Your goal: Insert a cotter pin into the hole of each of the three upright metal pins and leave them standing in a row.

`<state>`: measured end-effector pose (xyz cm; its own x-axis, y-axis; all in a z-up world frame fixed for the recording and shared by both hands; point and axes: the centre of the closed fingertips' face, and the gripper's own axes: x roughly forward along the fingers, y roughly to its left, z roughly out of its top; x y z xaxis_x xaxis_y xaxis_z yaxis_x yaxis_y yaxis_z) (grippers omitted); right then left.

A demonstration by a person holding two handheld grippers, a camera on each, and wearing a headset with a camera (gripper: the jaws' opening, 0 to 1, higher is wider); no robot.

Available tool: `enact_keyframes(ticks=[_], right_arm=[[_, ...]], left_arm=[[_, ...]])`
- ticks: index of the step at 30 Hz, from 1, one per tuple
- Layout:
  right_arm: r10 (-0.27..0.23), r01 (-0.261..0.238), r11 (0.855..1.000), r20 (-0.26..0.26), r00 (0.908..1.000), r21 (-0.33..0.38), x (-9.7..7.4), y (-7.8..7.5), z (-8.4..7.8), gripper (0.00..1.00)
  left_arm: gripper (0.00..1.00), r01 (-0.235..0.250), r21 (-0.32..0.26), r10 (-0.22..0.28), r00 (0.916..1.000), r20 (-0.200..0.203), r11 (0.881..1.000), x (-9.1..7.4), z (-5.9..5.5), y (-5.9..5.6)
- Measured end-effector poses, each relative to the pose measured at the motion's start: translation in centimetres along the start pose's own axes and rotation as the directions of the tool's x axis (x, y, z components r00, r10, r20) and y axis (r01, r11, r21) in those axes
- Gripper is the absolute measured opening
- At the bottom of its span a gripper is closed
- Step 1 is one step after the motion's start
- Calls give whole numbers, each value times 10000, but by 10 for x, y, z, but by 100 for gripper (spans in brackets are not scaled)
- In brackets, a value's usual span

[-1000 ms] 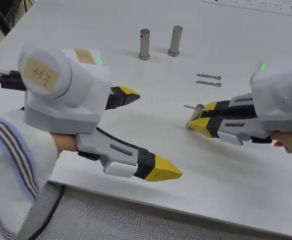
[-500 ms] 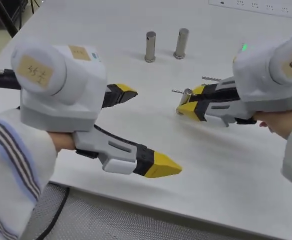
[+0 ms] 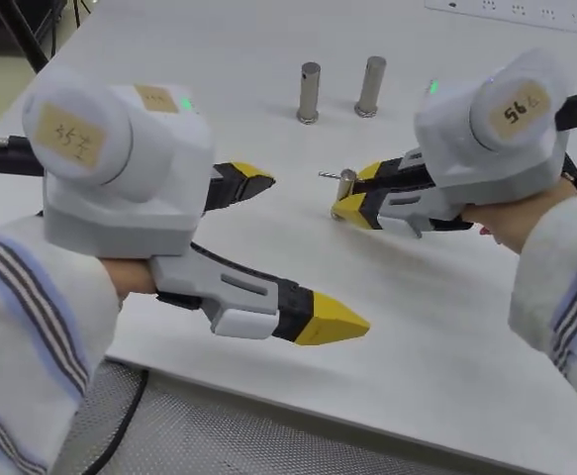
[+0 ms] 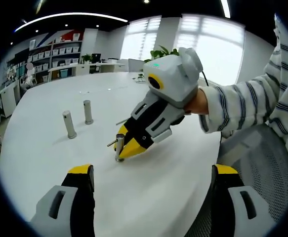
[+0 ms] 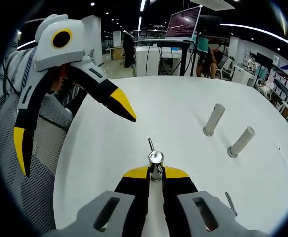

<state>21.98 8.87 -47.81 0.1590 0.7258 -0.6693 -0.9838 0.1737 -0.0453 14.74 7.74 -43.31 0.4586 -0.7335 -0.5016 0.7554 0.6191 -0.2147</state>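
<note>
My right gripper (image 3: 351, 196) is shut on a short metal pin (image 3: 345, 182) with a cotter pin (image 3: 327, 175) sticking out of its top hole. The right gripper view shows the same metal pin (image 5: 155, 162) between the closed yellow tips, the cotter pin (image 5: 151, 144) pointing away. The pin's foot is at or just above the white table (image 3: 268, 59); I cannot tell which. Two more metal pins (image 3: 310, 92) (image 3: 371, 85) stand upright side by side farther back. My left gripper (image 3: 296, 252) hovers open to the left, holding nothing.
A loose cotter pin (image 5: 229, 203) lies on the table beside the right gripper. In the left gripper view the two standing pins (image 4: 68, 124) (image 4: 87, 111) are left of the right gripper (image 4: 126, 146). The table's near edge (image 3: 298, 401) runs below the left gripper.
The right gripper has carried the metal pin with its cotter pin leftward and farther up the table, nearer the two standing pins. The left gripper has stayed put and open.
</note>
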Motion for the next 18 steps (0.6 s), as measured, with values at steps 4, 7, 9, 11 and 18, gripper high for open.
enact_keyframes(ticks=[4,7,9,11,18], right_arm=[[-57,57,9999,-26,10000,85,1,0,2,4],[-70,69,9998,19,10000,197,1,0,4,4],[-81,80,9996,45,10000,254,2,0,4,4],[-120,118,9993,46,9999,354,2,0,4,4],[-275,273,9980,37,9996,565,0,1,4,4]], left_arm=[[98,59,64,-58,9999,-113,10000,1,-2,0],[98,53,45,-52,9999,-142,10000,1,-3,0],[98,62,33,-62,9999,-131,10000,1,-3,1],[98,61,30,-60,9999,-136,10000,1,-3,1],[98,61,-11,-61,9999,-139,10000,1,-3,2]])
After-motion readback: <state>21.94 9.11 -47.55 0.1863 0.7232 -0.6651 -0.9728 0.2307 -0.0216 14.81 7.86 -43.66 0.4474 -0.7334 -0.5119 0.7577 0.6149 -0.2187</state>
